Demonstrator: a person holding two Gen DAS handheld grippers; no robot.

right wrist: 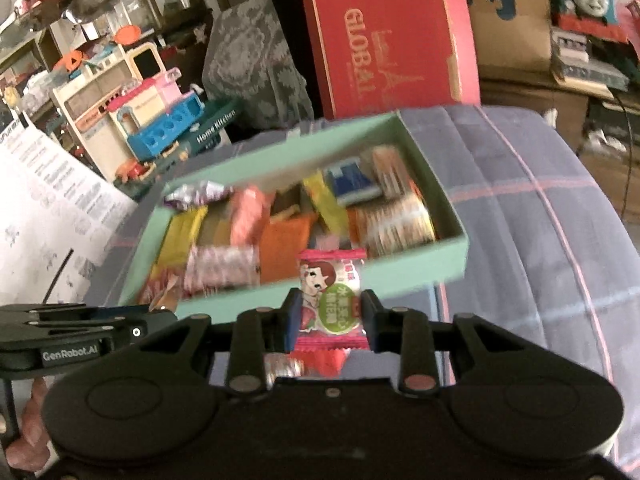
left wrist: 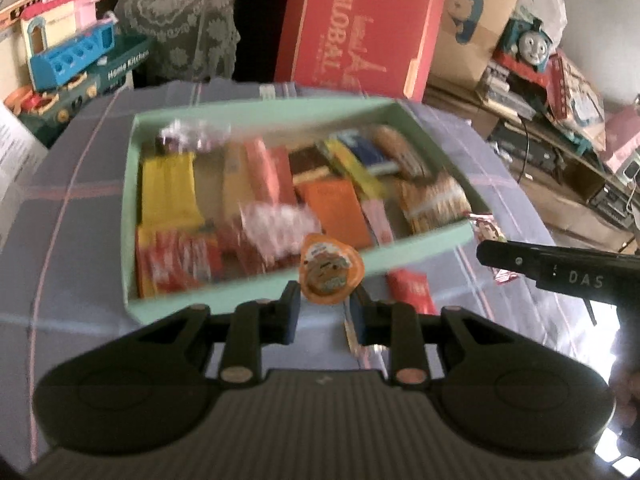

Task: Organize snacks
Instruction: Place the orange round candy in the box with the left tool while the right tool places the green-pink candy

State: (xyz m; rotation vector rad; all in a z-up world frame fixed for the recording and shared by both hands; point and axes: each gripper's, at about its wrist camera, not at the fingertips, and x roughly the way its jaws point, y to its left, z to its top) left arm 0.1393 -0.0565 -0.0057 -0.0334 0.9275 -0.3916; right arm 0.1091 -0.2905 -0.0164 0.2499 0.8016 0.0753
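Stock in hand above the box [right wrist: 424, 276]: my left claw [left wrist: 326, 300] pinches a light, rigid jelly cup [left wrist: 330, 272] by its foil rim, my right claw [right wrist: 330, 316] clamps a soft, slippery, crinkly candy [right wrist: 332, 300] across its middle.

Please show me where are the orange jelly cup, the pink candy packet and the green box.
orange jelly cup [left wrist: 330, 274], left wrist view, on its printed lid.
pink candy packet [right wrist: 332, 300], right wrist view, on its printed front.
green box [right wrist: 400, 276], right wrist view, on its near wall.
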